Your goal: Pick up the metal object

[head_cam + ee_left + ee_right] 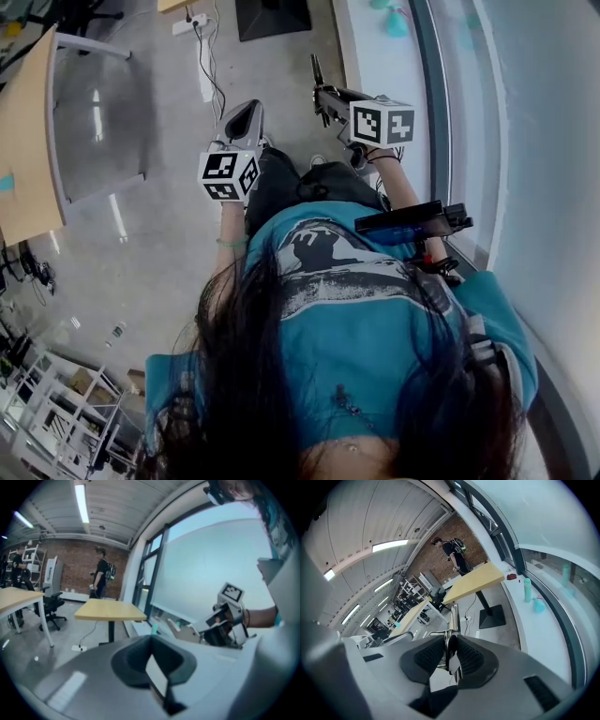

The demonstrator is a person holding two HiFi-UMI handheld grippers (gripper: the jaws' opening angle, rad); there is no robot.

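Observation:
My right gripper [323, 98] is held up in the air in front of the person's body, beside the window ledge. It is shut on a thin metal object [451, 620] that stands up from between the black pads [429, 654]. In the head view the metal object [316, 67] pokes out past the jaws as a dark stick. My left gripper [246, 117] hangs over the grey floor, a little left of the right one. Its jaws are together with nothing between them [151, 641]. The left gripper view also catches the right gripper [220, 623] against the window.
A wooden table [23, 159] stands at the left, another yellow table [110, 610] ahead. The white window ledge [375, 56] carries a teal bottle [527, 590]. A power strip and cables [192, 21] lie on the floor. A person with a backpack [101, 578] stands far off. Shelves [56, 412] are lower left.

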